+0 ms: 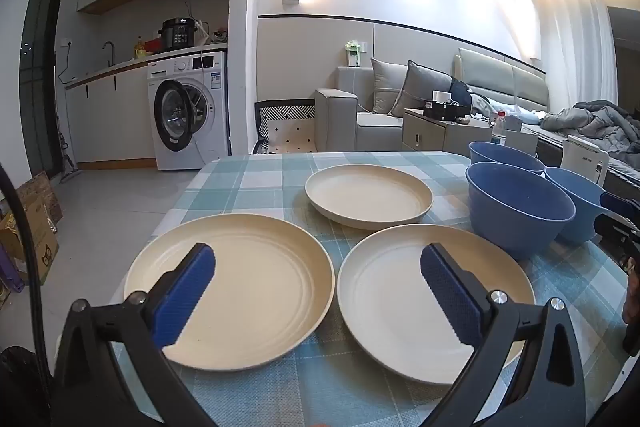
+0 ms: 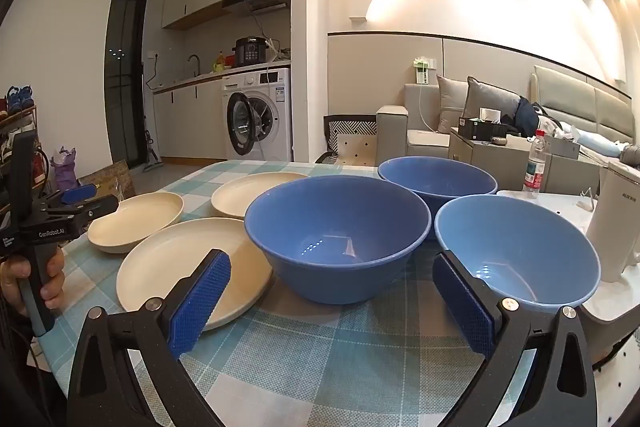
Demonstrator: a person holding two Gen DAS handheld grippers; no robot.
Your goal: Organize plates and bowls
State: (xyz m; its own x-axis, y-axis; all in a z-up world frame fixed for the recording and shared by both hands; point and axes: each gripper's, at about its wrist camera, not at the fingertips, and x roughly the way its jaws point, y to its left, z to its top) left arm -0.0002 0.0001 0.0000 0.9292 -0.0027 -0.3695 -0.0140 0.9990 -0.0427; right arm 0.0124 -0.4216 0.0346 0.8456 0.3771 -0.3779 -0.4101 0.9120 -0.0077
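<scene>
1. You have not started sorting yet. Nothing is stacked.
2. Three round cream plastic plates lie apart on the checked blue-and-white tabletop (image 1: 256,183). The near left plate (image 1: 236,291) and the near right plate (image 1: 400,295) sit side by side, just in front of your left tongs (image 1: 316,291). The far plate (image 1: 368,195) lies behind them.
3. Three round blue plastic bowls stand to the right of the plates, close together. The front bowl (image 2: 338,235) is in the middle, the right bowl (image 2: 516,251) is beside it, and the back bowl (image 2: 438,181) is behind them.
4. Every plate lies flat, face up. Every bowl stands upright with its mouth up. They are round, so no side is longer than another.
5. Your left tongs are spread wide and hold nothing. Your right tongs (image 2: 332,303) are spread wide too, pointing at the bowls, and hold nothing.
6. I think you must still pile the plates together and nest the bowls.
</scene>
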